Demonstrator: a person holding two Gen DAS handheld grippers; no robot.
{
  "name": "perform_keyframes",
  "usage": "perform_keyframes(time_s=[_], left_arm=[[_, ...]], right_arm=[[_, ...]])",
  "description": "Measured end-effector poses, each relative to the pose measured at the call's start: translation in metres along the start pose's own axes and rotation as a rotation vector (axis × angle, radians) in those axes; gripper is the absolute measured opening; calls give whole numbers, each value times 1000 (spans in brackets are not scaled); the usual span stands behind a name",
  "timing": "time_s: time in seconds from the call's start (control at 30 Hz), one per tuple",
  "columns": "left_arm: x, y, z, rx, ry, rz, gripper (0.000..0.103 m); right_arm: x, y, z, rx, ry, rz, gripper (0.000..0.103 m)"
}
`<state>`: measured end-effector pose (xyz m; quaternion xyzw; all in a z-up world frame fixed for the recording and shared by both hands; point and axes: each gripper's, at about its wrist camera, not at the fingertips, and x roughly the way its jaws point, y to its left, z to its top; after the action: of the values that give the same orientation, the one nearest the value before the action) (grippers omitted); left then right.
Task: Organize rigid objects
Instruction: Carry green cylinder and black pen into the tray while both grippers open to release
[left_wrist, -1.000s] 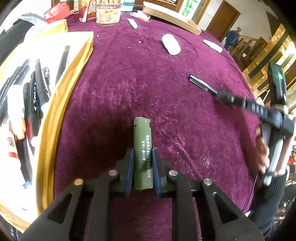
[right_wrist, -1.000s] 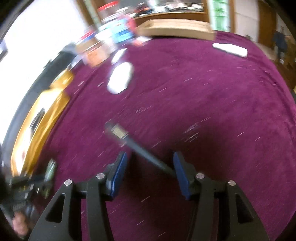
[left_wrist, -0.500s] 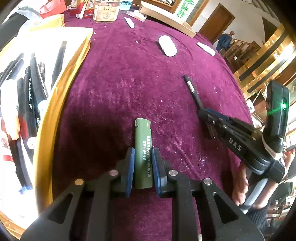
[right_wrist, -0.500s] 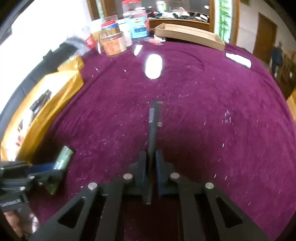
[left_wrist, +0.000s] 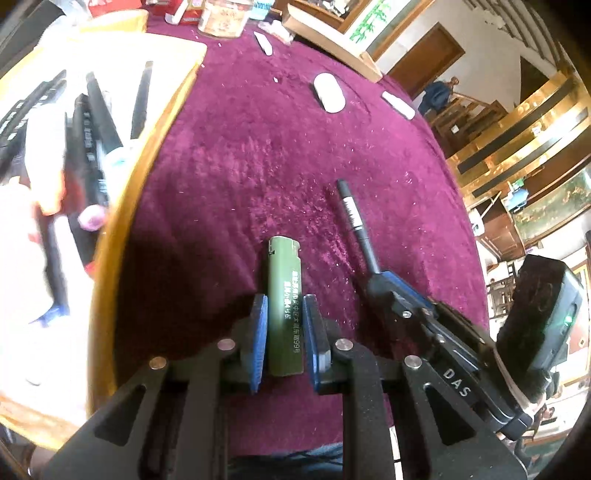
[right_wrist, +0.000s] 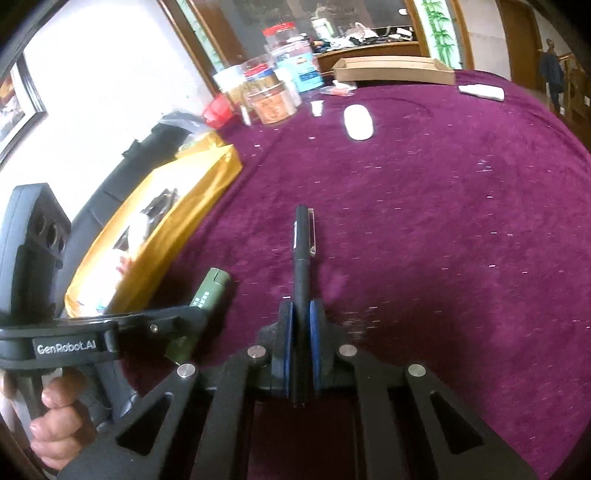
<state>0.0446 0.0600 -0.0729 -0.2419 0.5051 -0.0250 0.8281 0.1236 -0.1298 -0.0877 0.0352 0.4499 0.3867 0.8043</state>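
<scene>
My left gripper (left_wrist: 284, 306) is shut on a green lighter (left_wrist: 284, 295), held above the purple tablecloth. The lighter also shows in the right wrist view (right_wrist: 212, 290). My right gripper (right_wrist: 301, 310) is shut on a black pen (right_wrist: 303, 251) that points forward. The pen also shows in the left wrist view (left_wrist: 356, 221), just right of the lighter. A gold-rimmed tray (left_wrist: 122, 229) with several black pens and markers lies to the left; it shows in the right wrist view too (right_wrist: 199, 195).
A white oval object (left_wrist: 329, 92) and a white bar (left_wrist: 398, 105) lie far on the cloth. Jars (right_wrist: 271, 98) and a flat cardboard box (right_wrist: 393, 70) stand at the table's back edge.
The right gripper has closed on the black pen and lifted it, moving in beside the left gripper. The left gripper, still holding the lighter, has shifted slightly toward the tray.
</scene>
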Motion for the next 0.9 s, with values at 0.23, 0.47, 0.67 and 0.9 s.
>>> perform_keyframes(time_s=[0.23, 0.47, 0.67, 0.9], left_arm=[[-37, 9, -7, -32, -39, -37, 16], [-94, 33, 4, -75, -178, 9, 16], [-123, 76, 10, -162, -263, 88, 16], [-116, 115, 14, -225, -266, 136, 16]], right_arm=[[-1, 39, -1, -23, -36, 110, 8], [5, 78, 11, -50, -42, 225, 8], [22, 109, 23, -81, -21, 263, 8], [48, 135, 34, -104, 14, 277, 8]])
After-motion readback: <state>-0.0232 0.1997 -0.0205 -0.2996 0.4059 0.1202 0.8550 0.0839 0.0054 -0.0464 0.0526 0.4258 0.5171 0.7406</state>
